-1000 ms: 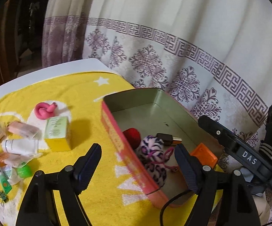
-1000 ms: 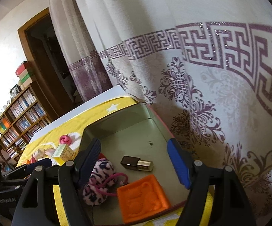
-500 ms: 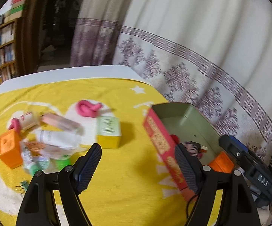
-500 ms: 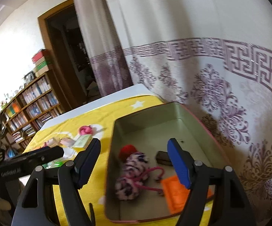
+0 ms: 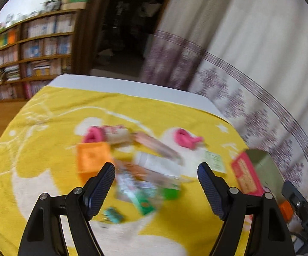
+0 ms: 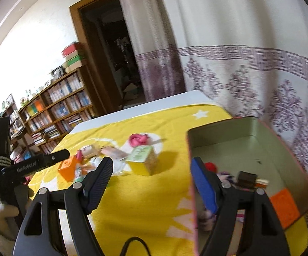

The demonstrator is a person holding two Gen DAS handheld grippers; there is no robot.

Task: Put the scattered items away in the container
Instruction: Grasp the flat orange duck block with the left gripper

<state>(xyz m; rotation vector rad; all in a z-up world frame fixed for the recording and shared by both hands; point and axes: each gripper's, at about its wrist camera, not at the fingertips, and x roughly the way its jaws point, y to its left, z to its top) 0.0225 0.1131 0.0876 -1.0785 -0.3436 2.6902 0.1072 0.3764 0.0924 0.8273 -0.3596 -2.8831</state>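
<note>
My left gripper (image 5: 155, 187) is open and empty, hovering over a blurred heap of small items: an orange box (image 5: 93, 159), a white tube (image 5: 154, 161), a green-capped piece (image 5: 171, 193) and pink rings (image 5: 187, 138). The red-sided tin (image 5: 247, 177) lies at the right edge of the left wrist view. My right gripper (image 6: 150, 183) is open and empty, straddling the tin's near wall (image 6: 191, 170). Inside the tin (image 6: 235, 132) lie a red ball (image 6: 210, 166), a dark lipstick case (image 6: 247, 178), an orange tile (image 6: 285, 207) and a spotted plush, partly hidden. A yellow-green carton (image 6: 142, 160) stands left of the tin.
A yellow towel (image 6: 154, 202) covers the white table (image 5: 122, 85). A patterned curtain (image 6: 260, 74) hangs close behind the tin. Bookshelves (image 6: 53, 108) and a dark doorway (image 6: 111, 42) stand beyond the table's far edge. The other gripper's body (image 6: 15, 166) shows at the left.
Both grippers have swung left, away from the tin and toward the scattered heap. The tin has slid to the right of both views. The jaws stay open and empty.
</note>
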